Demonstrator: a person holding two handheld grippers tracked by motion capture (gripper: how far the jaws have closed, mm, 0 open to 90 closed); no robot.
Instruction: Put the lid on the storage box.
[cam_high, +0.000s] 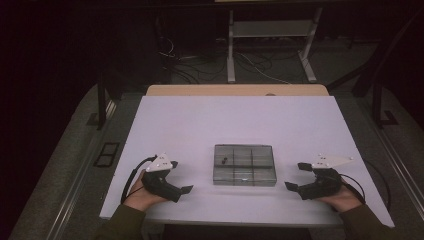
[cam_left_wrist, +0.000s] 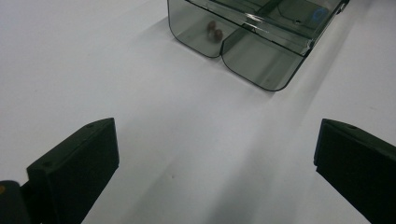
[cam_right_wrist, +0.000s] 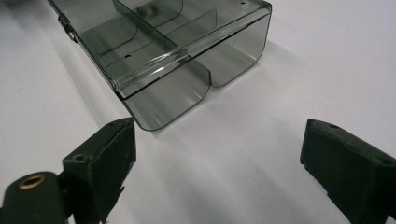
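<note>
White table (cam_high: 200, 125) is carrying a smoky clear compartment box (cam_high: 245, 164), sitting near the front edge, midway between both hands. Left gripper (cam_high: 181, 176) is resting left of the box, jaws standing wide, gripping nothing. Right gripper (cam_high: 296, 175) is mirroring it on the right, jaws wide, empty. Two small dark bits (cam_left_wrist: 215, 31) are lying in one box compartment.

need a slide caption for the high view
Two hand-held grippers, left gripper and right gripper, both open, flank a smoky compartment box on a white table.
</note>
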